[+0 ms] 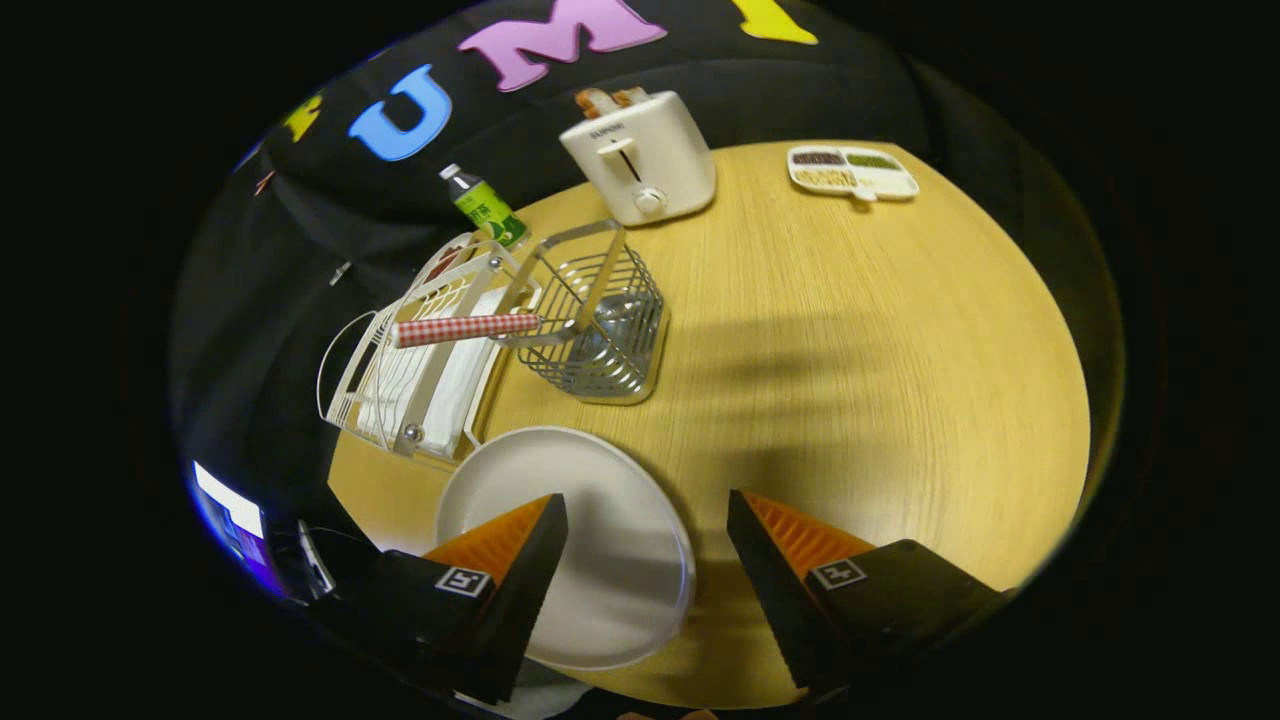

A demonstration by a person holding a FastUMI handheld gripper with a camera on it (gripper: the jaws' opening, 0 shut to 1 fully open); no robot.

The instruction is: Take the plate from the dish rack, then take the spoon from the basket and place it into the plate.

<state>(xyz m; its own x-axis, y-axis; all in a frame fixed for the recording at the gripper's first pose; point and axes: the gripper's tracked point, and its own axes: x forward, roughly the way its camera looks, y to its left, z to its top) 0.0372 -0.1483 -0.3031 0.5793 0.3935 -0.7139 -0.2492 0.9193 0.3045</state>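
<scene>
A white plate (590, 520) lies flat on the round wooden table (850, 380), partly under my left finger (500, 565) and reaching into the gap between both fingers. My gripper (645, 515) is open and holds nothing. Beyond the plate stands a wire basket (600, 320) with a spoon in it; the spoon's red-and-white checked handle (465, 328) sticks out sideways over the white dish rack (420, 370). The rack stands to the left of the basket, near the table's edge.
A white toaster (640, 155) with bread in it stands at the far side of the table. A green bottle (485, 207) stands behind the rack. A small divided snack tray (850, 172) lies at the far right. A lit screen (232, 515) glows off the table's left.
</scene>
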